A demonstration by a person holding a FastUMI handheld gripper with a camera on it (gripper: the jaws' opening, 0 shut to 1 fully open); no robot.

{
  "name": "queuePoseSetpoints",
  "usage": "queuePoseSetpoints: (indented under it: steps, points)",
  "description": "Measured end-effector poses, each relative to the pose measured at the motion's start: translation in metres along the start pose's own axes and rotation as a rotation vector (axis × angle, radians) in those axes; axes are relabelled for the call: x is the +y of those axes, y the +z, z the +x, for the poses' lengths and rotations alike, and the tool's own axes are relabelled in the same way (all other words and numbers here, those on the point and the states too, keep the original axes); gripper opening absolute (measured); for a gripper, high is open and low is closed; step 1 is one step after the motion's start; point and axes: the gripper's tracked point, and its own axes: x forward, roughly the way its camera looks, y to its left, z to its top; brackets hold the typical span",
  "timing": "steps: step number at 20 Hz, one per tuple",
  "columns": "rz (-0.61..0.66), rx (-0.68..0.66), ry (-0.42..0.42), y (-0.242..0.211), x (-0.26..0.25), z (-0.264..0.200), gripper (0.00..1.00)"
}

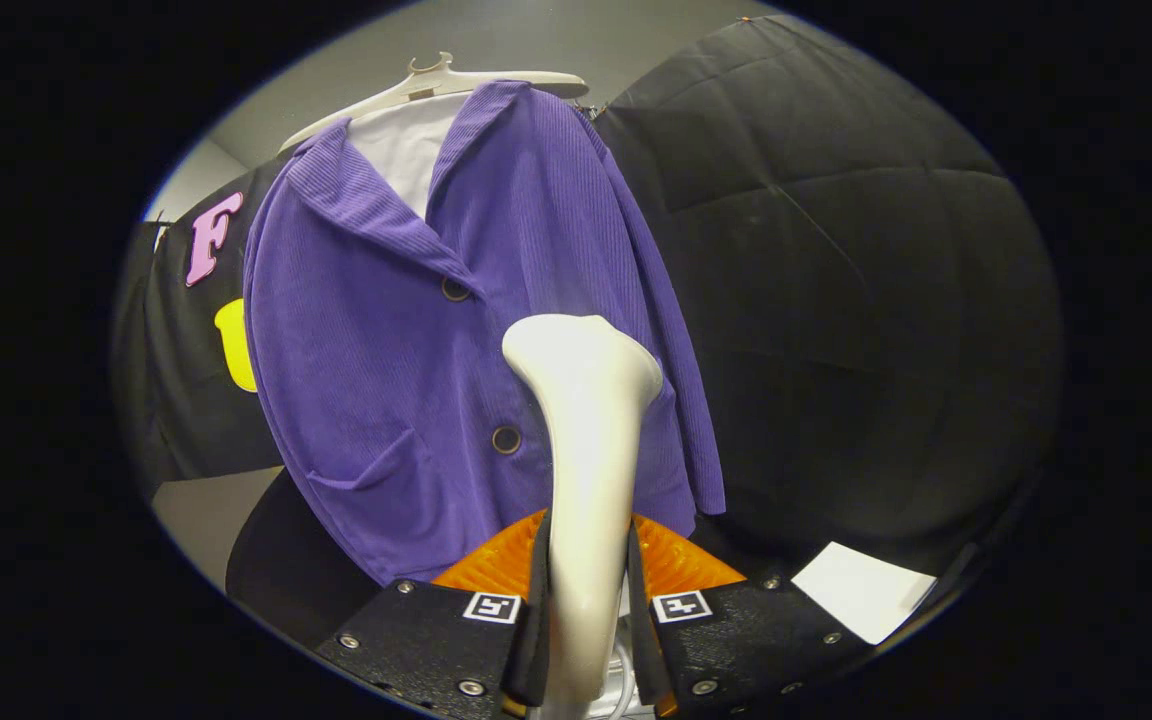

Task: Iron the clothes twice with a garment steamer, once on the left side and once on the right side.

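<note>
A purple jacket hangs on a white hanger, at eleven o'clock from the gripper. The gripper's fingers are clamped on the handle of the white steamer; its head rises at twelve o'clock, before the jacket's right front. A white paper lies at three o'clock.

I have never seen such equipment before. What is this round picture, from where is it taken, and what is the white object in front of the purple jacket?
The camera rides on a hand-held gripper and looks forward along its two fingers. The fingers are closed on both sides of a white garment steamer, holding its handle. The steamer's head points toward a purple jacket that hangs on a pale hanger, near the jacket's front buttons. Whether it touches the cloth cannot be told. Black cloth behind is the booth's wall.
</note>
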Motion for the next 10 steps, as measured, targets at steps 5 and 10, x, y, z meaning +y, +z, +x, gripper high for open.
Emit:
queuePoseSetpoints:
  steps: [5, 10]
  points:
    - [-0.015, 0.081, -0.003, -0.056, -0.002, 0.002, 0.34]
    - [-0.048, 0.167, -0.024, -0.107, -0.007, 0.010, 0.34]
